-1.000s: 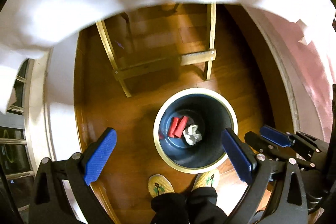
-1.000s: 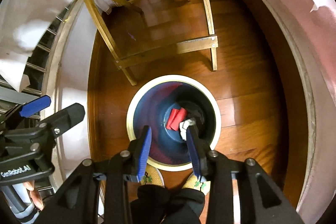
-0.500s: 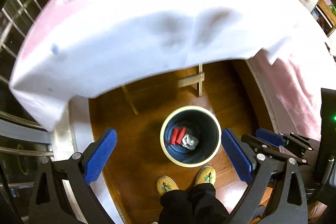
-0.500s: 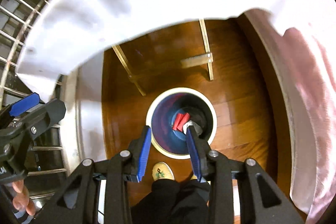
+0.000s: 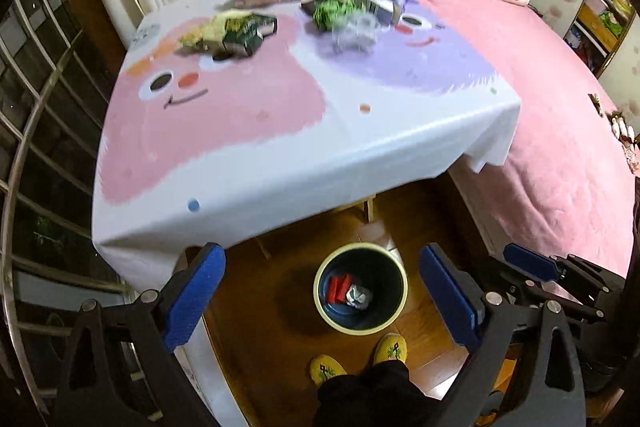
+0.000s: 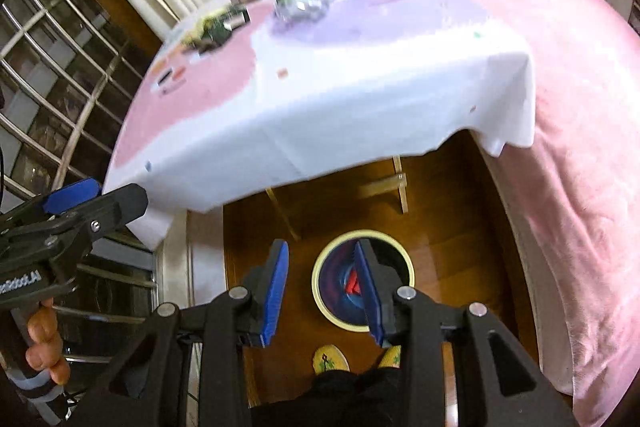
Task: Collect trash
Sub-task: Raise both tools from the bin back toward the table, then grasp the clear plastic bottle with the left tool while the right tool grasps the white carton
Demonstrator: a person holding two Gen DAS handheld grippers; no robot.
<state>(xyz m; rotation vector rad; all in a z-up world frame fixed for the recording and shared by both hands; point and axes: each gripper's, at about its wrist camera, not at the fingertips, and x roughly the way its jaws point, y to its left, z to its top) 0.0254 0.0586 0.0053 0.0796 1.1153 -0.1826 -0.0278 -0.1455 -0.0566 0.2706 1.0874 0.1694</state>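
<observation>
Two empty grippers hang above a bin (image 5: 360, 293) on the wooden floor, the left gripper (image 5: 320, 301) spread wide, the right gripper (image 6: 322, 293) half open, neither holding anything. The bin holds one red item and one crumpled paper ball (image 5: 357, 297). The remaining trash (image 5: 340, 9), roughly five or six blurred pieces, lies at twelve o'clock on the table (image 5: 280, 163); best reach for the nearest piece first and keep clear of the cloth's edge.

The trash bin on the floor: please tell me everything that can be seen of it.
The trash bin is round, dark blue inside, with a pale cream rim. It stands upright on the brown wooden floor, beyond the person's yellow slippers and just in front of the table's white cloth edge. Inside lie a red item and a crumpled white paper ball. Nothing else touches it.
</observation>
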